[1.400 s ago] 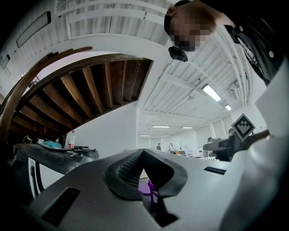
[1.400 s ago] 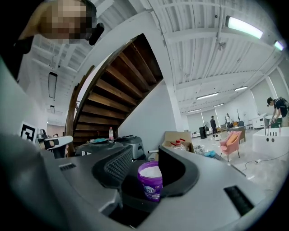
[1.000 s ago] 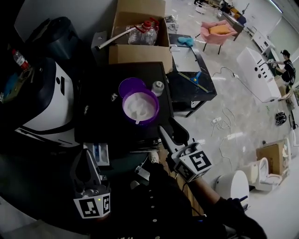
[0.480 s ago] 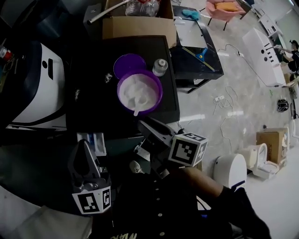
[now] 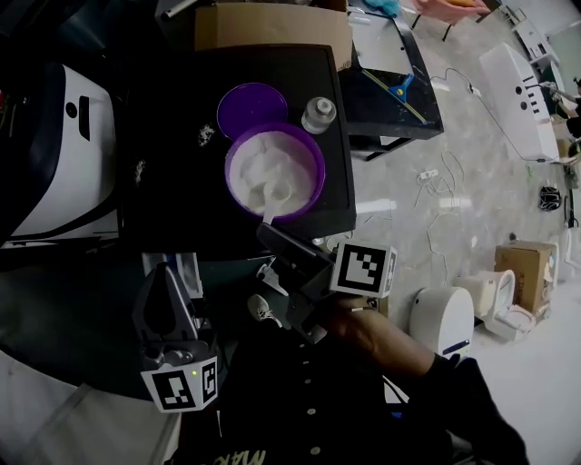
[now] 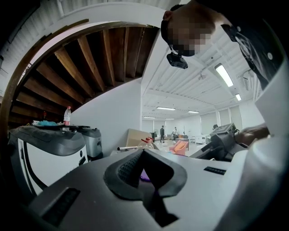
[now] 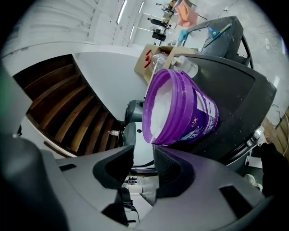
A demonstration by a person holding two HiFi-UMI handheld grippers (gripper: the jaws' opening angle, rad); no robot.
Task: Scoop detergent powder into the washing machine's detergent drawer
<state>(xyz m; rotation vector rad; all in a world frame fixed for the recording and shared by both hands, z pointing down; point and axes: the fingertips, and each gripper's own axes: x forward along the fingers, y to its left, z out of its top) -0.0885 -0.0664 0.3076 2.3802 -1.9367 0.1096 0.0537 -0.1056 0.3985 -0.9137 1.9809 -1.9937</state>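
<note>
Purple tub (image 5: 321, 182) of powder (image 5: 281, 163) sits upper centre on the black table (image 5: 172, 218), scoop (image 5: 272, 202) handle at its near rim. My right gripper (image 5: 269, 238) hangs just below, jaws spread, just been narrowing, nothing between; left gripper (image 5: 166, 272) pressed together, lower left. Risk: a skewed approach bumps the rim, spilling powder.

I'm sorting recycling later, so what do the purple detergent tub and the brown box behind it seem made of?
Purple detergent tub: probably plastic, smooth and slightly glossy, with moulded rim bands and a printed label. Brown box: looks like cardboard, matte tan with a plain flat face.
</note>
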